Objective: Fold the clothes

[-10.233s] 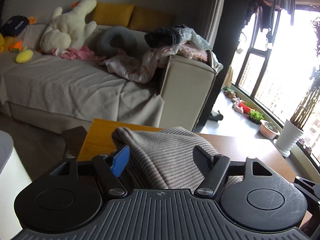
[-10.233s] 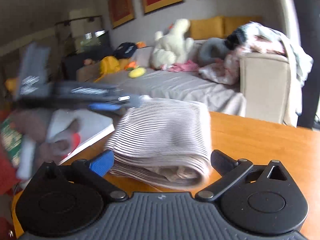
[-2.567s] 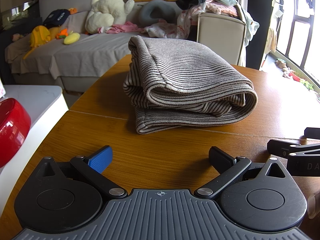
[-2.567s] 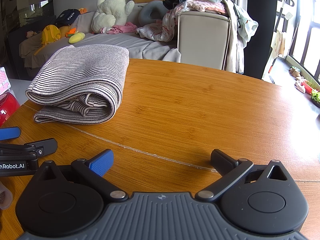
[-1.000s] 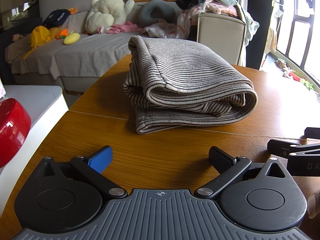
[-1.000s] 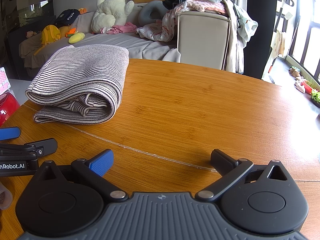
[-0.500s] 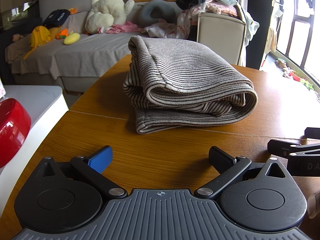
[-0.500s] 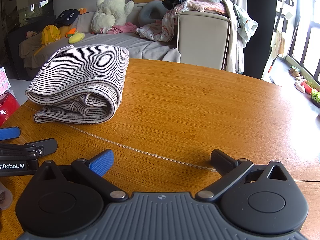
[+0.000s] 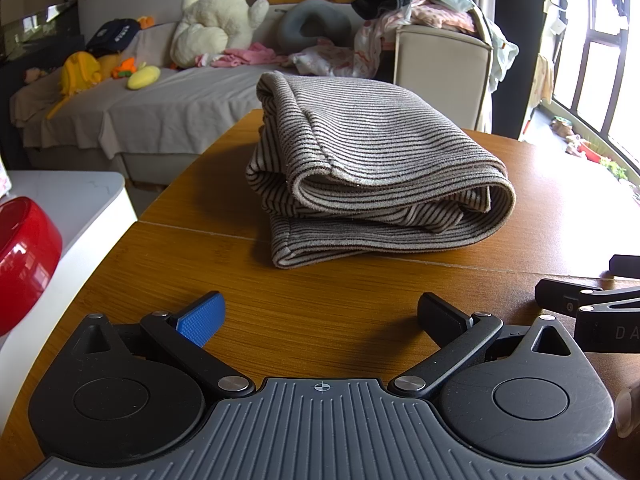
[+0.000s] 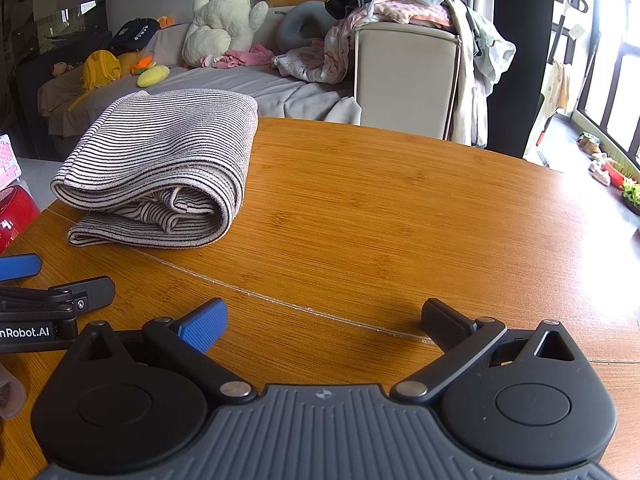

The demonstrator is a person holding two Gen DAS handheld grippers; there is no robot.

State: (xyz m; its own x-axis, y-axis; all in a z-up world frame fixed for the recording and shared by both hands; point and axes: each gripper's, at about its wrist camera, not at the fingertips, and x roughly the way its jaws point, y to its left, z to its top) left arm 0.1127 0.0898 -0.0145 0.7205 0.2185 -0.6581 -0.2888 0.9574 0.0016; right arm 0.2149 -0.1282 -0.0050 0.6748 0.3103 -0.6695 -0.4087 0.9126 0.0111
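A striped beige and brown garment (image 9: 372, 168) lies folded in a thick bundle on the wooden table (image 9: 200, 280); in the right wrist view the garment (image 10: 160, 168) sits at the left. My left gripper (image 9: 320, 316) is open and empty, resting low near the table's front, short of the bundle. My right gripper (image 10: 324, 320) is open and empty, to the right of the left one, over bare wood. Each gripper's fingers show at the edge of the other's view.
A red bowl (image 9: 24, 256) stands on a white side surface (image 9: 80, 200) left of the table. Behind is a sofa (image 9: 160, 108) with a plush toy (image 9: 216, 16) and piled clothes (image 10: 400, 4). A window (image 9: 600, 40) is at the right.
Ten seconds ago both grippers were at the garment, the left one holding it. Over the last seconds nothing has visibly moved.
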